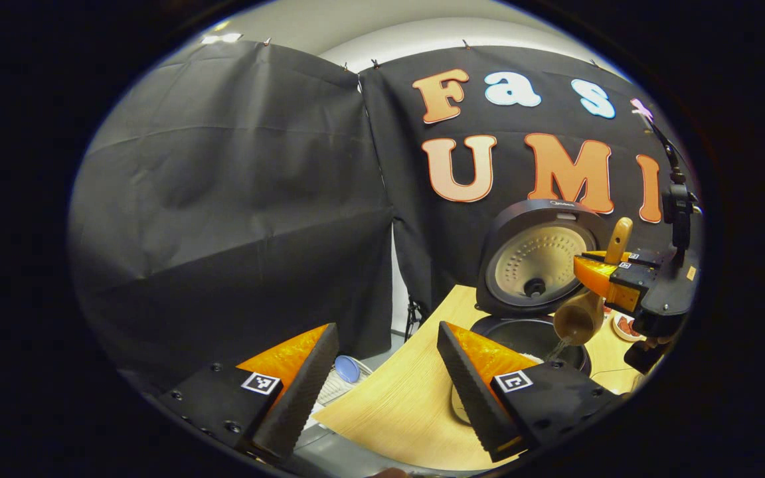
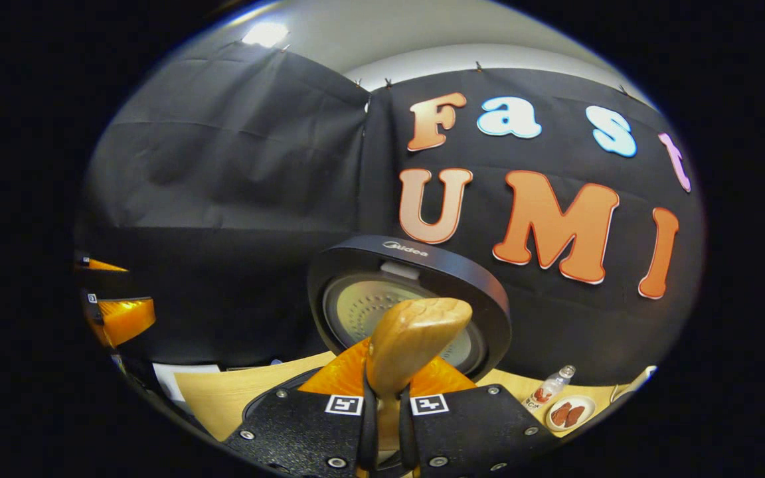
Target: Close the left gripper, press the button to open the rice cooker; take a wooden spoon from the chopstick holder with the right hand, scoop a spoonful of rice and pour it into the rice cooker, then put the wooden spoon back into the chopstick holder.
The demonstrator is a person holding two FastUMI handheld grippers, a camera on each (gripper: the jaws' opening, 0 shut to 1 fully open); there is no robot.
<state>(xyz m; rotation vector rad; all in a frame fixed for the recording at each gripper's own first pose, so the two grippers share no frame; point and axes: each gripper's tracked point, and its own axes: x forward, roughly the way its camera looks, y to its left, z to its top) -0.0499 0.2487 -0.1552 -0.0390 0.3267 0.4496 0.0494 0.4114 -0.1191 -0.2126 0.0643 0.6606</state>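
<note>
Lid up, our right tongs [image 2: 382,415] clamp the wooden spoon [image 1: 578,318], tipping rice into the rice cooker [image 1: 532,335]; left tongs [image 1: 382,378] gape wide; returning it remains.

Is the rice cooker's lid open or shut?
Open. The lid stands upright behind the pot, its perforated inner plate facing forward, while the wooden spoon tips rice in.

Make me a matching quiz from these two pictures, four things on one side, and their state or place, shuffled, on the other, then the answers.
Things:
1. rice cooker lid
2. wooden spoon
3. left gripper
4. small plate

States or places:
A. fingers apart, holding nothing
B. standing raised open
C. on the table beside a bottle
D. clamped in the right gripper, tipped over the pot

Pairs: 1-B, 2-D, 3-A, 4-C
</note>
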